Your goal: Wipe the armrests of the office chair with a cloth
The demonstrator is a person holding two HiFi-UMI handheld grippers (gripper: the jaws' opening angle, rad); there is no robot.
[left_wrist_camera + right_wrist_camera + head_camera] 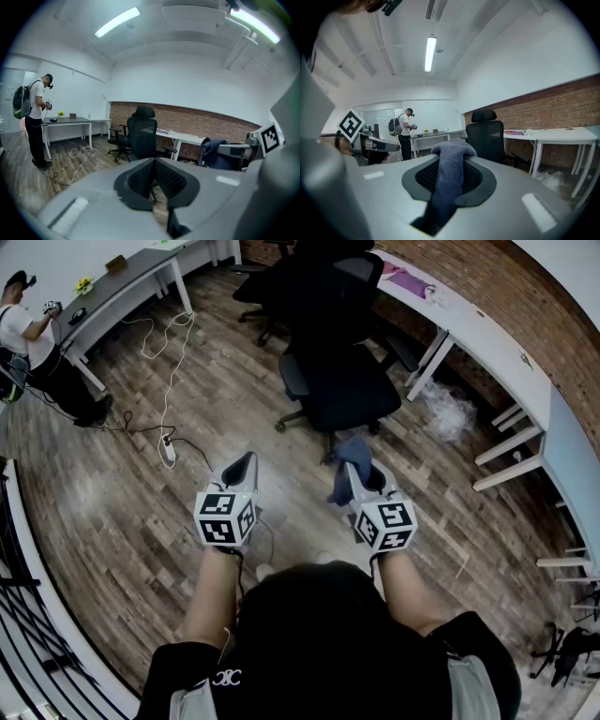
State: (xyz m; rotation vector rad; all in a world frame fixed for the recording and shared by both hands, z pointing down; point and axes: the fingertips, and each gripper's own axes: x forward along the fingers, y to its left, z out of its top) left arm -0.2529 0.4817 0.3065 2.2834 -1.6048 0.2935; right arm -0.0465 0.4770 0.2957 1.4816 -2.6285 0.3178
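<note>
R gripper (358,474): clamped on dark-blue cloth (449,180), pinched btw both jaws, w/ a fold bulging over the top and the tail hanging below. Held up off the floor, pointing fwd.

L gripper (153,176): jaws pressed together, nothing btw them. Level w/ the R one, just beside it, apart from the cloth.

Ahead of both: black office chair (342,381) w/ mesh back and headrest, standing upright on wood floor (112,493). Armrests (293,379) on either side of the seat, not touched by cloth or grippers. In head view, cloth overlapping the seat's front edge; in both gripper views, chair clearly some way off.

Behind it: 2nd black chair (267,287). To the R: long white desk (487,343) along brick wall (525,287), w/ crumpled clear plastic (450,413) on the floor under it.

Far L: person (23,329) w/ backpack standing at dark-topped table (122,282). White cable running across the floor to a power strip (169,451).
</note>
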